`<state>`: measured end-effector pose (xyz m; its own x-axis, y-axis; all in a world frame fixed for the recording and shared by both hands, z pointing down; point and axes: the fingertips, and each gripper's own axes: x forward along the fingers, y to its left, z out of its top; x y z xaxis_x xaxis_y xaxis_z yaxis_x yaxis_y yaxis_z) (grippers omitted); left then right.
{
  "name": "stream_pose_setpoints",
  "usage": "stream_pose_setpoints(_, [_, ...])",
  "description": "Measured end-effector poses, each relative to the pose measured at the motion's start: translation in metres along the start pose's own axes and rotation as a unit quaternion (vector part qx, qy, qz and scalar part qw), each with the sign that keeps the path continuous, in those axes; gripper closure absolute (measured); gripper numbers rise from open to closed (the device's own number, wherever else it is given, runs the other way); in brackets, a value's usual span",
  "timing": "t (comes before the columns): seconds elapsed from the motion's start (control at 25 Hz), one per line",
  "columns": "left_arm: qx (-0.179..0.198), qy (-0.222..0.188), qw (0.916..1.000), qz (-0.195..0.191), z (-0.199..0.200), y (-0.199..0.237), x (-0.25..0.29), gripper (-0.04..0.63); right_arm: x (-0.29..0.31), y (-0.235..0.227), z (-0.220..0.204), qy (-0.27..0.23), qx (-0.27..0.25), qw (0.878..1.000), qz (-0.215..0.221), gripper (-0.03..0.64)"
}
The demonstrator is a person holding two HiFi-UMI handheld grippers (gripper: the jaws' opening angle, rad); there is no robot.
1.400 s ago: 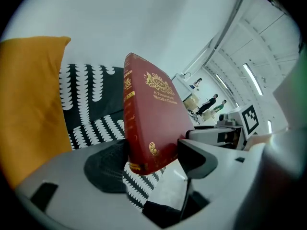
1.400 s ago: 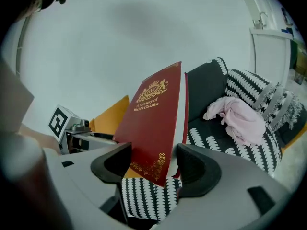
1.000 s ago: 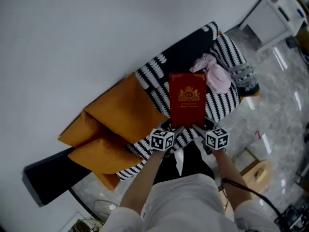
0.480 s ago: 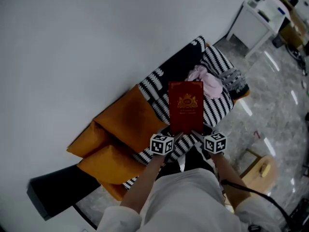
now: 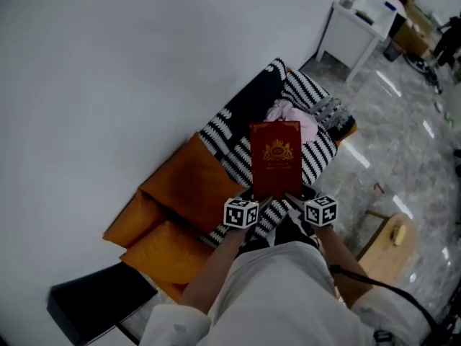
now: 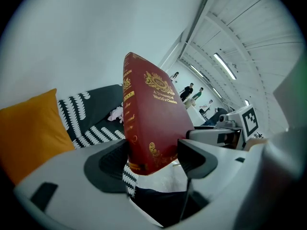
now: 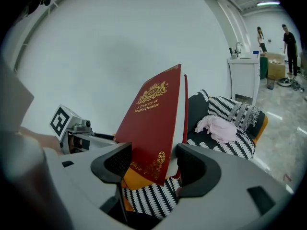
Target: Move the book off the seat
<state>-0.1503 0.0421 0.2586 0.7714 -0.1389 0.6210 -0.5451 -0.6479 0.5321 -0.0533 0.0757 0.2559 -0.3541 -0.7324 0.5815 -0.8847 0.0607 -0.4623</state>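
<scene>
While book [image 5: 275,157] stands above seat [image 5: 321,151] | left hand-held gripper [image 6: 154,158] — clamped on its lower edge | right hand-held gripper [image 7: 152,166] — likewise

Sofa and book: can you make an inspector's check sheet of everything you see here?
Surface: black-and-white striped sofa seat.
Job's things: red book, held upright above the seat, not lying on it.
Clutter: pink cloth on the seat; orange cushions at the sofa's other end.
Grippers: left gripper and right gripper each have their jaws closed on a lower corner of the book.
Cables: one black cable trails by the person's right arm.
Surroundings: white wall, white cabinet, shiny floor, round wooden stool, people far off.
</scene>
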Motion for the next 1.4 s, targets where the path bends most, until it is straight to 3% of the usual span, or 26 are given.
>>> stream_pose_setpoints(0.48, [0.072,0.031,0.9962,-0.038,-0.017,-0.061,0.005,0.275,-0.066,-0.010,-0.028,-0.052,0.036,0.997,-0.044,0.302])
stream_pose_setpoints(0.96, [0.140,0.073,0.9843,-0.079,-0.039,-0.151,0.051,0.275,-0.154,-0.062,-0.061,-0.103,0.083,0.987,-0.089,0.302])
stream_pose_setpoints(1.4, [0.154,0.081,0.9803,-0.093,-0.080,-0.248,0.101,0.275,-0.245,-0.125,-0.103,-0.118,0.097,0.983,-0.105,0.302])
